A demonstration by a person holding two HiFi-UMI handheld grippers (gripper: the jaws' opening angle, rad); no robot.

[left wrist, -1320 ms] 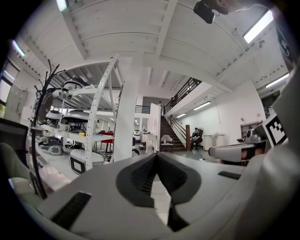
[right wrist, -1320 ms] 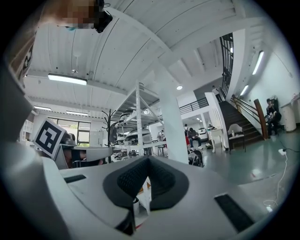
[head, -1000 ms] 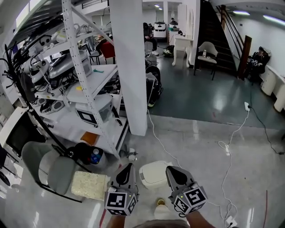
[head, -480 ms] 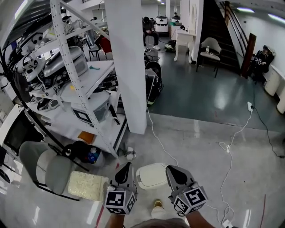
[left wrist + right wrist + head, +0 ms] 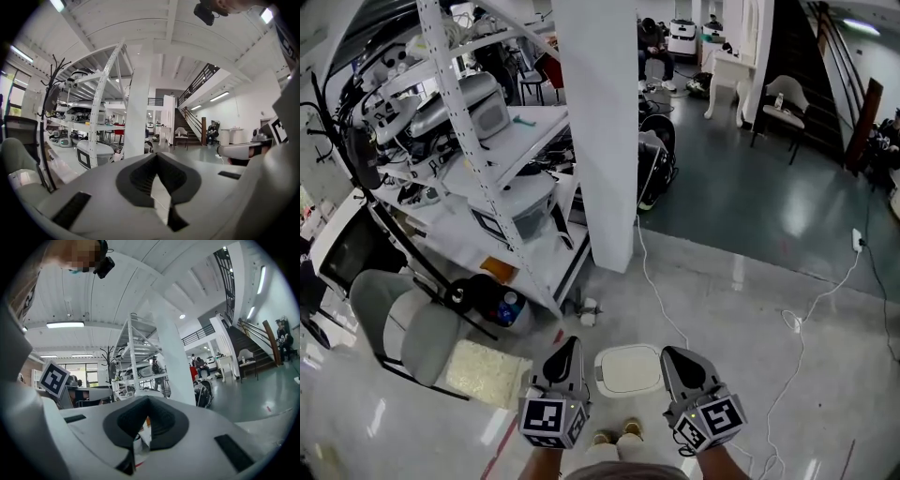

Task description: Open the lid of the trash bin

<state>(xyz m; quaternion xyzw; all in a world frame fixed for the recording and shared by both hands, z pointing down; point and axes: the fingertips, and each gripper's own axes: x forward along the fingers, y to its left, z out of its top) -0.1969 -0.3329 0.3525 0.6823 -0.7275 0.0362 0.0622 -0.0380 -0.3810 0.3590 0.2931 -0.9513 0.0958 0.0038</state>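
- The trash bin, white with a rounded lid, stands on the pale floor just ahead of the person's shoes. Its lid lies flat and closed.
- In the head view the left gripper is held at the bin's left side and the right gripper at its right side, so the bin shows between them. Neither is seen touching it.
- In its own view the left gripper is clenched: the dark jaws meet at their tips with nothing held between them, and only floor shows through the slit below.
- The right gripper is clenched too, its jaws together at the tips and empty.
- Both gripper views look out level across the room, and the bin does not show in either.
- A white pillar rises behind the bin, and a metal shelf rack loaded with equipment stands to its left.
- Left of the bin lie a pale yellow mat and a grey chair.
- A white cable trails over the floor to the right.
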